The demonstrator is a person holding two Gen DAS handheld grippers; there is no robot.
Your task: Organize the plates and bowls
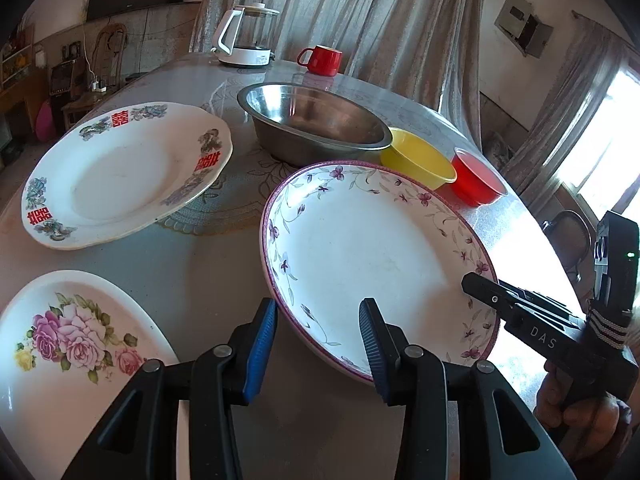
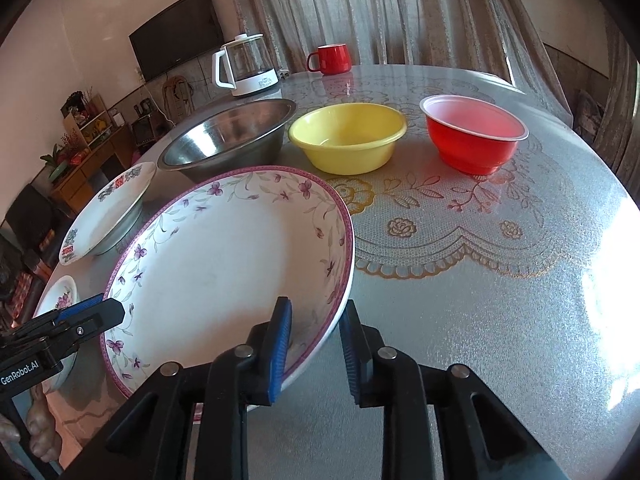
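The purple-flowered plate (image 1: 372,248) is being handled at its near rim, and the step in hand is judged to be either a release or a fresh grip on it, since neither gripper is being pressed onto it. The left gripper (image 1: 318,344) is being held with its jaws apart, the plate's near edge lying between the two blue pads (image 1: 264,336) with clear gaps on both sides. The right gripper (image 2: 316,344) is likewise being held slightly apart, straddling the plate's right-hand rim; one pad is lying over the plate's inside, the other outside, and no clamping is being shown. The plate is being seen tilted, its far edge raised towards the steel bowl (image 2: 228,136), though what is supporting it cannot be told.

The double-happiness plate (image 1: 124,172) is lying well apart to the left, and the rose plate (image 1: 76,344) is lying just beside the left gripper. The yellow bowl (image 2: 348,136) and the red bowl (image 2: 476,136) are standing beyond, side by side next to the steel bowl.

For the next move, a stacking target is probably being called for: the jaws would need closing on the rim before the plate is carried onto another plate, with care that the smooth glaze is not allowed to slip
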